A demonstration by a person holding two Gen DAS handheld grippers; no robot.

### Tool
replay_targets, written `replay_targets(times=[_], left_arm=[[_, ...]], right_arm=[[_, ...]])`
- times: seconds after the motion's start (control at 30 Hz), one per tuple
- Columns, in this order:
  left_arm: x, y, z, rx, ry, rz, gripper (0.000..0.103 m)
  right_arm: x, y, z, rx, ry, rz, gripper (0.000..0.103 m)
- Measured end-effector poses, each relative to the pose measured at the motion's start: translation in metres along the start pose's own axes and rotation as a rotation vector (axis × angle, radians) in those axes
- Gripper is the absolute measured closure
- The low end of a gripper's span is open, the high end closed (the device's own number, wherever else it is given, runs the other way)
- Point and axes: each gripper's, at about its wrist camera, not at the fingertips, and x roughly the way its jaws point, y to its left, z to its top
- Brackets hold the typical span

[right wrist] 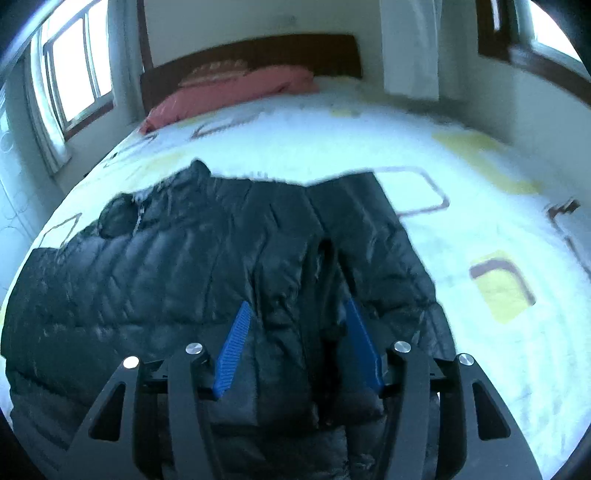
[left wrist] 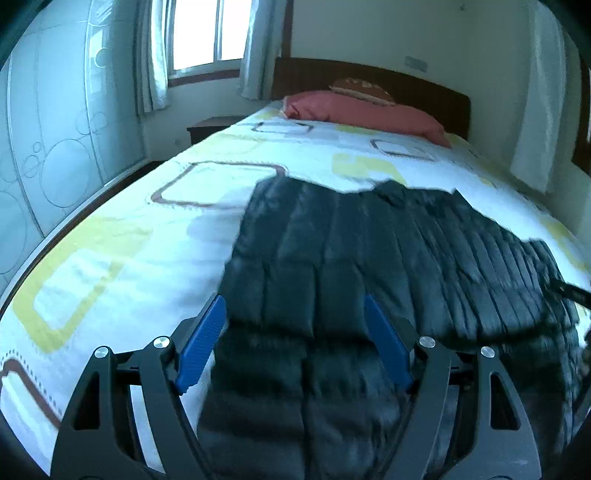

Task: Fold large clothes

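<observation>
A large black quilted puffer jacket (left wrist: 332, 251) lies spread on the bed, also in the right wrist view (right wrist: 192, 266). My left gripper (left wrist: 293, 306) is open, its blue pads straddling the jacket's near left part just above the fabric. My right gripper (right wrist: 297, 310) is open too, its blue pads on either side of a raised fold near the jacket's right edge. Whether either touches the cloth is unclear.
The bed (left wrist: 110, 258) has a white cover with yellow and brown squares. A pink pillow (left wrist: 362, 110) lies by the dark headboard (left wrist: 424, 88). A wardrobe (left wrist: 48, 140) stands left, windows with curtains (left wrist: 207, 33) behind. Bare bed cover (right wrist: 480, 221) lies right of the jacket.
</observation>
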Motion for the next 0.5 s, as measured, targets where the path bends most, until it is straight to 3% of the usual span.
replay_targets(times=[0.17,0.23,0.3,0.4,0.5], left_arm=[[0.040,0.005,0.015,-0.003,0.034,0.066,0.026],[0.065,0.006,0.010,0.003,0.121,0.091,0.028],[0.088,0.011,0.002,-0.028,0.203,0.060,0.029],[0.079,0.016,0.005,-0.054,0.189,0.043,0.031],[0.054,0.017,0.011,-0.046,0.138,0.089,0.033]], right_arm=[[0.017,0.037,0.008,-0.077,0.015,0.043,0.048],[0.042,0.045,0.001,-0.092,0.078,0.032,0.046],[0.052,0.046,-0.004,-0.084,0.081,0.037,0.045],[0.045,0.045,0.005,-0.083,0.106,0.045,0.045],[0.029,0.043,0.013,-0.073,0.052,0.037,0.045]])
